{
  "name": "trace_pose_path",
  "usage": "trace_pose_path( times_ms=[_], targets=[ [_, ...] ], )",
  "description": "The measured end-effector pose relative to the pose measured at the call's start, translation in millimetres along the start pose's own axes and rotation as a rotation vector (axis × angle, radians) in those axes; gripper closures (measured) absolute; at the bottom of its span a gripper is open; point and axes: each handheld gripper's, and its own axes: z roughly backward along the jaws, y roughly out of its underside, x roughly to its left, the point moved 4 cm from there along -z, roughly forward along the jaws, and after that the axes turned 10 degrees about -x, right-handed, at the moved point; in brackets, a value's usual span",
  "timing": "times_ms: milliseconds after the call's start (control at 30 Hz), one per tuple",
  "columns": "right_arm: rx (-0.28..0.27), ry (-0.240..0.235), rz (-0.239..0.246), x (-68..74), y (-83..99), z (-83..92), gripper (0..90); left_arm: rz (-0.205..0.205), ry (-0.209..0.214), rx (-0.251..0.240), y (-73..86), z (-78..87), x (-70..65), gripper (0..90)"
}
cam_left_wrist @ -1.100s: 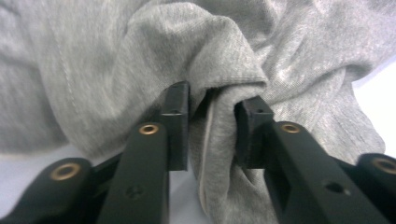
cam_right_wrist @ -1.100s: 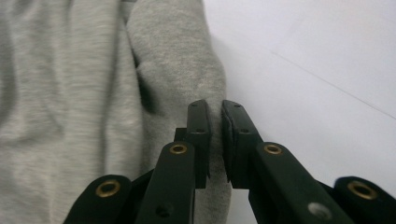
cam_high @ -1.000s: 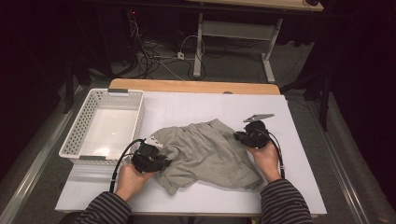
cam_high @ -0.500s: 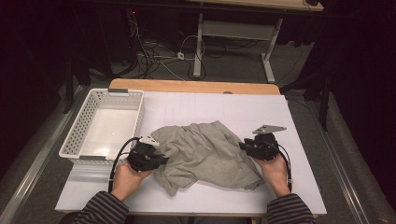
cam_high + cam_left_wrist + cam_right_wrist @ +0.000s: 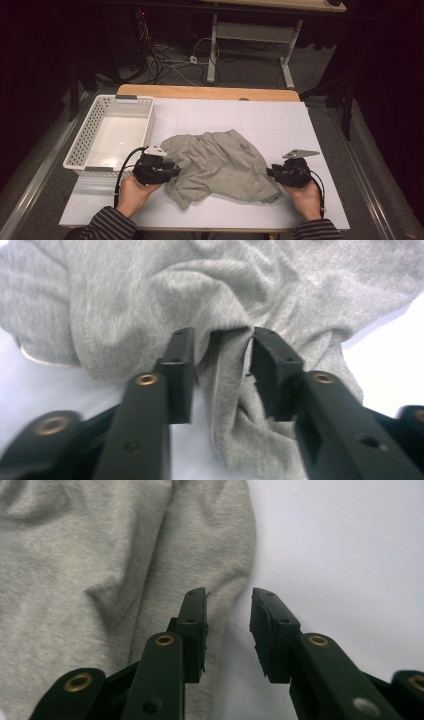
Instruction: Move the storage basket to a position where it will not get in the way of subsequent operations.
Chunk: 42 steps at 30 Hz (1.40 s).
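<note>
Grey shirt point(image 5: 220, 165) crumpled mid-tabletop toward near edge, high view; left tongs point(image 5: 172, 169) at its left side, right tongs point(image 5: 270, 172) at its right. Left gripper view: jaws just opening, fold between, unpinched. Right gripper view: jaws apart over shirt edge.

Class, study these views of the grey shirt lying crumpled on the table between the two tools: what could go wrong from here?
1. The left tool has a fold of the shirt between open jaws that have just been opening; the fold may slip out.
2. The right tool straddles only the shirt's edge, so closing may catch little or no cloth.
3. Pulling unevenly could drag the shirt against the basket.
</note>
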Motion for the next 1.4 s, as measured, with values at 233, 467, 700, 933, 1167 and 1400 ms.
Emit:
trace_pose_path(
  times_ms=[233, 467, 700, 933, 1167, 1400],
  targets=[
    [0.072, -0.049, 0.012, 5.9, 4.4, -10.3, 82.2, -0.008, 0.032, -0.062, -8.1, 11.9, -12.1, 50.5],
    [0.022, 0.028, 0.041, -6.1, -4.9, 1.0, 88.2, -0.051, 0.051, -0.022, -6.4, -0.2, -27.5, 48.1],
    [0.009, 0.094, -0.003, -25.1, -3.0, 4.6, 87.5, -0.046, 0.047, 0.052, 1.2, -21.9, -26.8, 47.2],
    [-0.060, 0.073, 0.005, -10.7, -11.9, 0.0, 68.3, -0.047, 0.034, 0.085, 6.1, -36.0, -25.1, 44.8],
    [-0.038, 0.012, 0.023, 4.7, -17.7, -16.3, 67.9, -0.050, 0.074, 0.140, 9.4, -45.7, -28.0, 54.1],
    [0.024, -0.008, 0.048, 13.5, -17.0, -35.9, 67.7, -0.067, 0.064, 0.156, 9.6, -48.9, -25.3, 83.6]
  ],
)
